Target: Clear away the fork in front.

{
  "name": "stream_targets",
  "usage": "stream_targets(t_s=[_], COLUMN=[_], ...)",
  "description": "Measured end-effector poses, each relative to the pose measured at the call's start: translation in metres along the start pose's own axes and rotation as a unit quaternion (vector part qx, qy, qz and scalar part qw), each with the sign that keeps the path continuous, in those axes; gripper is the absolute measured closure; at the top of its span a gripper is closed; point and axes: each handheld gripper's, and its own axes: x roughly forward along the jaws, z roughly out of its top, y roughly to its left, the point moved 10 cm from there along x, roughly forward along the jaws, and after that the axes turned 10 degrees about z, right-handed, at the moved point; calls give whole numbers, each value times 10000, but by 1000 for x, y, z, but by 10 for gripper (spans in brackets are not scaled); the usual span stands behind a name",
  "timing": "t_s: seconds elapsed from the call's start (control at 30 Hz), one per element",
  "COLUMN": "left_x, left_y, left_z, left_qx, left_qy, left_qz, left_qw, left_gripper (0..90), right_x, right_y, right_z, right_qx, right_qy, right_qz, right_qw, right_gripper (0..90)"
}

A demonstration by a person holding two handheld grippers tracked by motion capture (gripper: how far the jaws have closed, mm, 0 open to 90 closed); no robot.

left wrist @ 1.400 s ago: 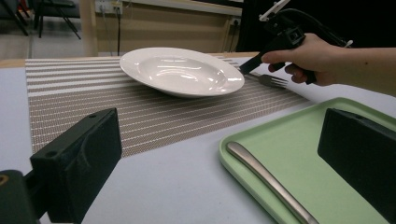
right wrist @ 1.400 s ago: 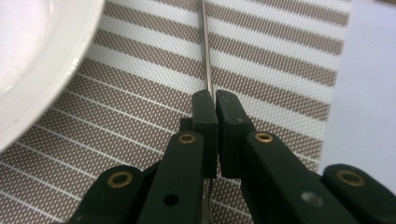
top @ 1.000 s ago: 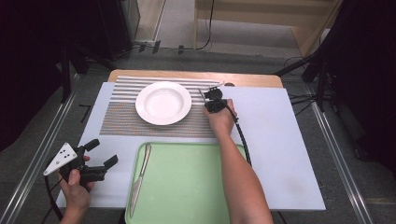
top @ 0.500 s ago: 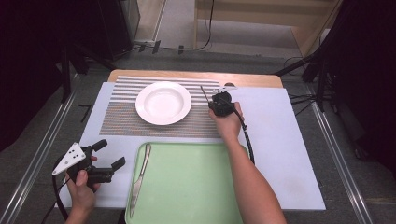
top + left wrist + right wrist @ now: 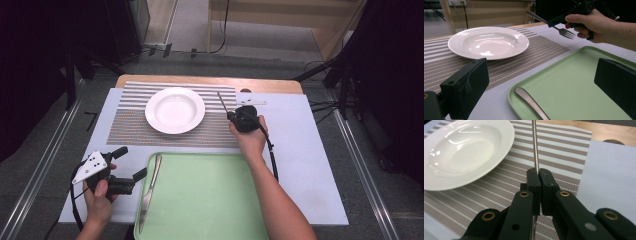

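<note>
My right gripper (image 5: 231, 116) is shut on a metal fork (image 5: 222, 102) and holds it above the striped placemat (image 5: 130, 125), just right of the white plate (image 5: 174, 110). In the right gripper view the jaws (image 5: 539, 176) clamp the fork's handle (image 5: 535, 145), which runs straight ahead past the plate (image 5: 461, 152). In the left gripper view the fork (image 5: 564, 32) hangs tines down from the far hand. My left gripper (image 5: 131, 162) stands open beside the left edge of the green tray (image 5: 210, 200). Nothing is between its jaws (image 5: 544, 75). A knife (image 5: 150, 187) lies in the tray.
A white cover (image 5: 300, 150) spreads over the table, with a wooden edge (image 5: 270, 85) at the back. Metal rails run along both sides of the table. Each gripper trails a black cable.
My right hand has carried the fork a little to the right and nearer, lifting it slightly. My left hand has slid right, closer to the tray's edge.
</note>
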Motion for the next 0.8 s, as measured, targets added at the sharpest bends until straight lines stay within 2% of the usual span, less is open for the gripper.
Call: stream_targets(t_s=[0.2, 0.3, 0.37, 0.8], left_x=[7, 12, 16, 40], left_y=[-11, -18, -23, -48], left_z=[7, 9, 11, 24], left_qx=[83, 221, 285, 349], left_qy=[-5, 46, 51, 59], left_qz=[-133, -156, -201, -374], left_qw=[9999, 9996, 9994, 9987], left_gripper=[0, 0, 0, 0], right_x=[-12, -17, -20, -50], right_y=[11, 15, 17, 28], right_z=[-6, -11, -14, -31], right_qx=[-73, -169, -147, -129], right_qy=[-112, -151, -210, -471], right_qz=[149, 189, 258, 509], right_qw=[9998, 9996, 9993, 9975], right_gripper=[867, 867, 867, 867])
